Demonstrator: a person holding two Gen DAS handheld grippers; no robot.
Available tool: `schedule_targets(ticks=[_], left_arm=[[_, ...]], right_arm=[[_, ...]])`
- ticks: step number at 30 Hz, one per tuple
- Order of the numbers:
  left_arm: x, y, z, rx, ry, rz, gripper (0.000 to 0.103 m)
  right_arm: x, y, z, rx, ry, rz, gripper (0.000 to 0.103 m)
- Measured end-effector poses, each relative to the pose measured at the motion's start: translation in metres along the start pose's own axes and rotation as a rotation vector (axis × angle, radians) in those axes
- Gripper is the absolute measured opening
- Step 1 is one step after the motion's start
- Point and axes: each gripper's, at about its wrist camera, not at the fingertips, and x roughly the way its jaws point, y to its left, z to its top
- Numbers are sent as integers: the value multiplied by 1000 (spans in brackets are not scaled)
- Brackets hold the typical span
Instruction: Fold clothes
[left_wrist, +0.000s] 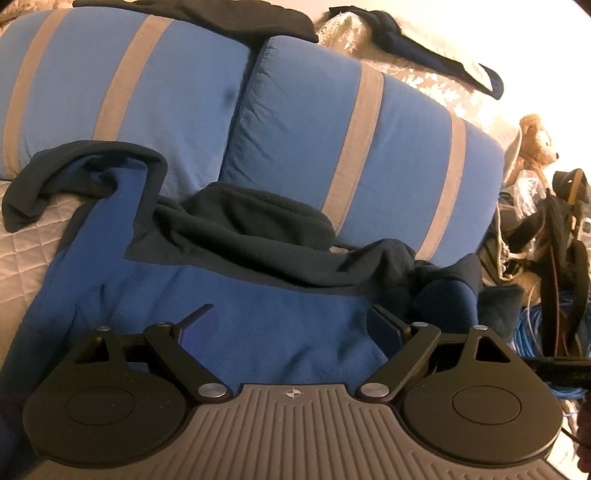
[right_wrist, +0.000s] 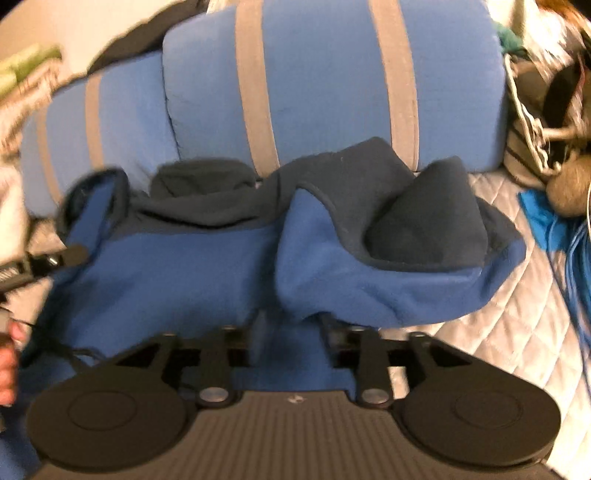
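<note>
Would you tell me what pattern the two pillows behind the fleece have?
The pillows are blue with grey stripes, clearest in the left wrist view.

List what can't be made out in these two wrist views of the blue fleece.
- Right gripper, right wrist view: a bulge of the blue fleece drapes over its fingertips, so its hold is unclear.
- Fleece's near hem, both views: hidden by each gripper's body.
- Left gripper, left wrist view: open over the fleece; contact unclear.
- Blue cables, left wrist view: cut off at the right edge.

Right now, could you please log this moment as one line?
left gripper: open over fleece | right gripper: shut on fleece, edge lifted
</note>
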Motion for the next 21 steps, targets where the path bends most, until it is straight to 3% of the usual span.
schedule_targets(ticks=[2, 8, 14, 21], left_arm=[[0, 0, 0, -1, 2, -2, 88], [2, -1, -1, -1, 11, -6, 88], [3, 0, -1, -6, 17, -4, 88], [7, 0, -2, -2, 29, 0, 88]], right_arm=[[-13, -13, -2, 30, -42, -14, 76], [-43, -75, -5, 216, -145, -87, 80], [-38, -148, -20, 487, -213, -175, 79], [-1, -198, -19, 584, -254, -216, 67]])
